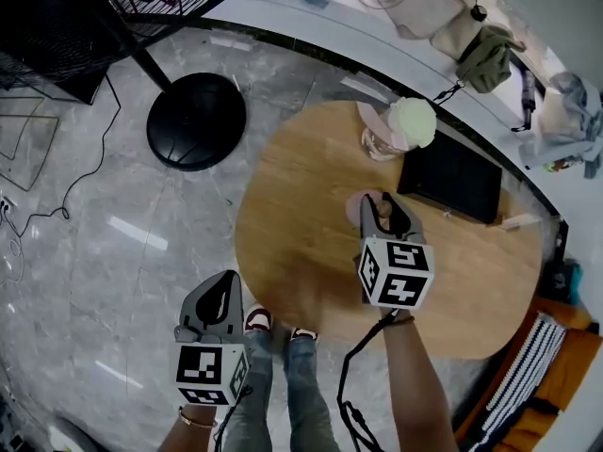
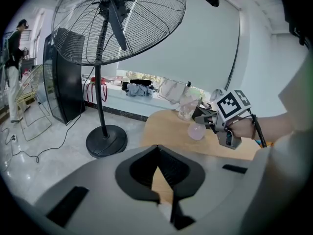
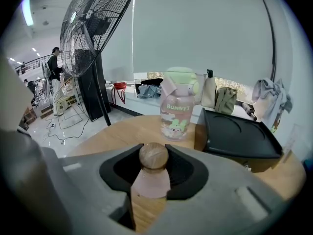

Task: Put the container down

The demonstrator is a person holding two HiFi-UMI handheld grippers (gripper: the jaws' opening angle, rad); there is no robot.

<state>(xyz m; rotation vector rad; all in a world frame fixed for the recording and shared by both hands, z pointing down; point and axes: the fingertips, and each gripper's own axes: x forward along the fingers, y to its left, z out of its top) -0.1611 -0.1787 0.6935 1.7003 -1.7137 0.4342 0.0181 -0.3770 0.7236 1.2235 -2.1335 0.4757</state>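
A small pink container [image 3: 150, 182] with a round wooden knob [image 3: 153, 155] on top sits between the jaws of my right gripper [image 3: 153, 153], which is shut on it. In the head view the right gripper [image 1: 377, 205] holds the container [image 1: 364, 203] over the middle of the round wooden table [image 1: 292, 243]. The left gripper view shows the container [image 2: 196, 131] low over the tabletop; I cannot tell whether it touches. My left gripper [image 1: 224, 288] hangs off the table's near left edge over the floor, its jaws [image 2: 157, 153] shut and empty.
A clear bottle with a green lid [image 1: 407, 125] [image 3: 177, 104] stands at the table's far side. Next to it lies a black box [image 1: 450, 177] [image 3: 234, 133]. A standing fan's round base [image 1: 196, 121] [image 2: 106, 140] rests on the floor to the left. Bags line the window ledge [image 1: 443, 17].
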